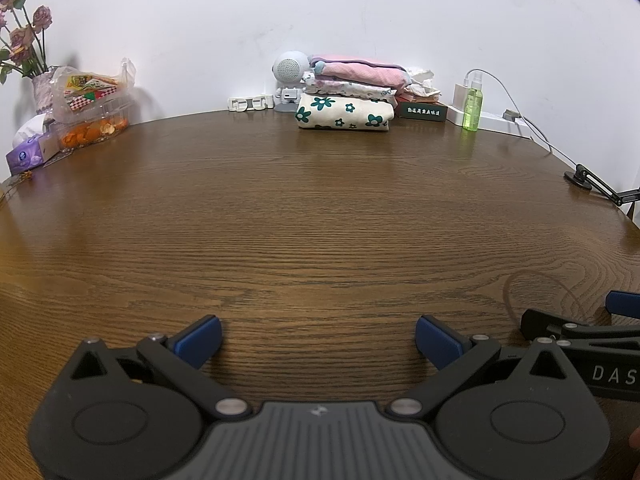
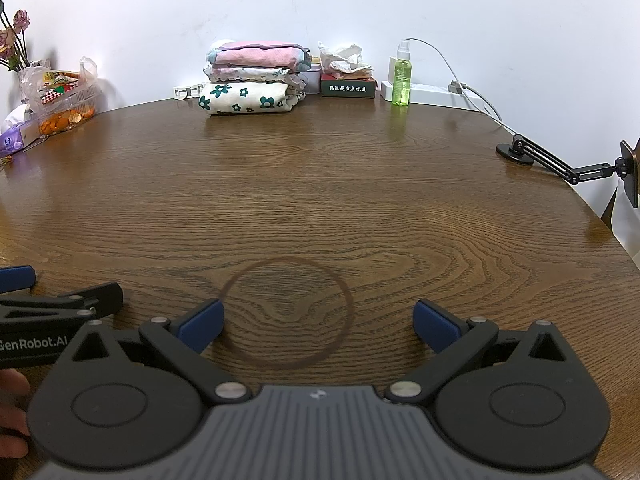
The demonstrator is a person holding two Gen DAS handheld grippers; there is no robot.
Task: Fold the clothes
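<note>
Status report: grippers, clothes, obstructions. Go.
Left gripper open, empty, low over the table. Right gripper open, empty, alongside. Folded clothes stacked at far edge by the wall. Nothing between grippers and stack.

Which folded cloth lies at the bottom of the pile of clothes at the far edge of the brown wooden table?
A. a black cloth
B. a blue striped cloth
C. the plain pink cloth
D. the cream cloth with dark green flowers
D: the cream cloth with dark green flowers rests directly on the brown wooden table, while the plain pink cloth lies on top of the pile.
</note>
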